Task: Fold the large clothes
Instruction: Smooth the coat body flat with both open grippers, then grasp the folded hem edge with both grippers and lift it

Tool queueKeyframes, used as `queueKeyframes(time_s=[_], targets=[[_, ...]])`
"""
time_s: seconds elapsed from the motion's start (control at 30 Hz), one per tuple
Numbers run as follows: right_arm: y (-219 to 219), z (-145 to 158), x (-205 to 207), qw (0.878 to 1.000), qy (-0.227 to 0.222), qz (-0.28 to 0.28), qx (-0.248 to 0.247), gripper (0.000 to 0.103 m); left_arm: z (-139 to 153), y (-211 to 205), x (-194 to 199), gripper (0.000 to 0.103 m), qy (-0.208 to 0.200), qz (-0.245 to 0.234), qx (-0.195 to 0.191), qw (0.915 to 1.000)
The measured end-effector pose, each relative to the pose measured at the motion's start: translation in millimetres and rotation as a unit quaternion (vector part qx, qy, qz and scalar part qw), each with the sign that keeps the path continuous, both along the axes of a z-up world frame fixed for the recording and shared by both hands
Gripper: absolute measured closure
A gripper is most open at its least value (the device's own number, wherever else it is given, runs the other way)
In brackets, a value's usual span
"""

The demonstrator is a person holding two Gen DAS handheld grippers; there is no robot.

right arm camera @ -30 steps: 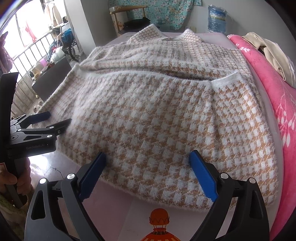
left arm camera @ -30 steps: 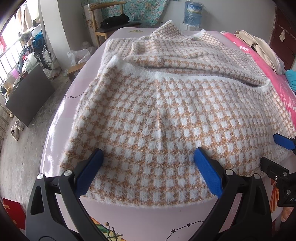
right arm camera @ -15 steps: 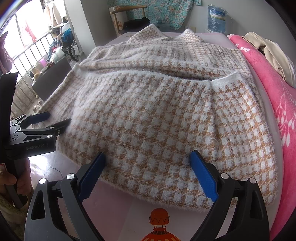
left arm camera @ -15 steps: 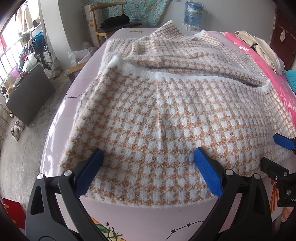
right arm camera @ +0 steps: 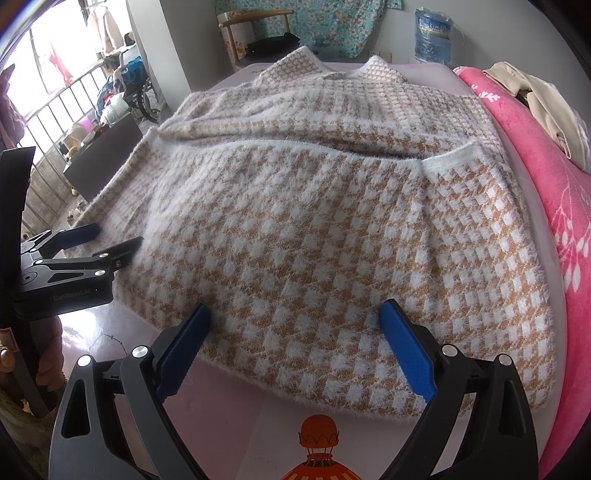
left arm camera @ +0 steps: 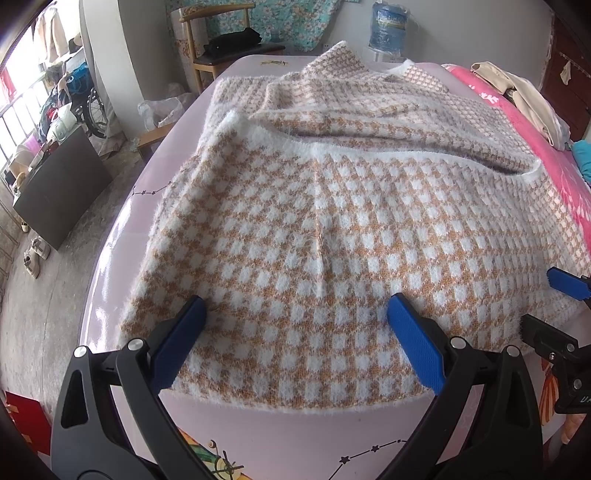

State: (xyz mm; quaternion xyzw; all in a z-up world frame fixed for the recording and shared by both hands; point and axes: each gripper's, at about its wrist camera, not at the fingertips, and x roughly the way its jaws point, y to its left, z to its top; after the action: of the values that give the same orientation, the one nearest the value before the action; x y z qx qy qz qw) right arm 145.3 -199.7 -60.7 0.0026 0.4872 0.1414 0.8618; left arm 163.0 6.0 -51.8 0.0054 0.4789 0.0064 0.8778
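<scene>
Lower frame, left wrist view: the left gripper (left arm camera: 295,317), black-armed with blue textured pads, is held spread wide, jaws released, nothing grasped; its pads rest at the near folded edge of the garment, presumably for a fresh grip or a smoothing press.

Lower frame, right wrist view: the right gripper (right arm camera: 293,321) is likewise spread and empty, set over the same near edge, towards the garment's right side.

Centre of both frames: the large fuzzy knitted cardigan in orange-and-white houndstooth check (left arm camera: 332,229) is laid across the glossy pale pink printed tabletop (left arm camera: 295,435). Its lower part is seen doubled back, a white ribbed hem (left arm camera: 369,153) lying across mid-frame, so one fold is judged done.

Right edge: a bright pink fleece blanket (right arm camera: 546,177) is spread beside the cardigan, with a beige garment (right arm camera: 535,103) heaped upon it.

Top of frame: a wooden chair (left arm camera: 218,44) and a blue water bottle (left arm camera: 388,26) are noted against the wall.
</scene>
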Motion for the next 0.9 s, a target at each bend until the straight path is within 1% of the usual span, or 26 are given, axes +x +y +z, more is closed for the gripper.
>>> queueKeyframes(time_s=[0.23,0.4,0.5,0.6,0.7,0.8,0.9], targets=[[0,-1,0,1.0,0.0,-0.002,0.002,0.011,-2,2,-3,0.008,-0.014,-0.007,-0.004,0.9999],[0,0,0,1.0,0.002,-0.004,0.004,0.011,0,2,1,0.007,-0.001,-0.011,-0.003,0.9999],[0,5,3,1.0,0.012,0.003,0.004,0.011,7,3,0,0.007,-0.003,-0.01,0.008,0.9999],[-1,19,4,1.0,0.0,0.018,-0.003,0.011,24,9,0,0.007,-0.019,-0.01,0.014,0.9997],[-1,45,6,0.999,-0.019,0.049,0.007,0.011,54,21,6,0.007,-0.049,-0.011,0.012,0.9986],[-4,69,13,0.997,-0.044,0.069,0.003,0.011,84,34,19,0.007,-0.074,-0.012,0.0,0.9971],[-9,94,29,0.994,-0.064,0.083,0.005,0.011,113,47,42,0.007,-0.09,-0.014,-0.024,0.9956]])
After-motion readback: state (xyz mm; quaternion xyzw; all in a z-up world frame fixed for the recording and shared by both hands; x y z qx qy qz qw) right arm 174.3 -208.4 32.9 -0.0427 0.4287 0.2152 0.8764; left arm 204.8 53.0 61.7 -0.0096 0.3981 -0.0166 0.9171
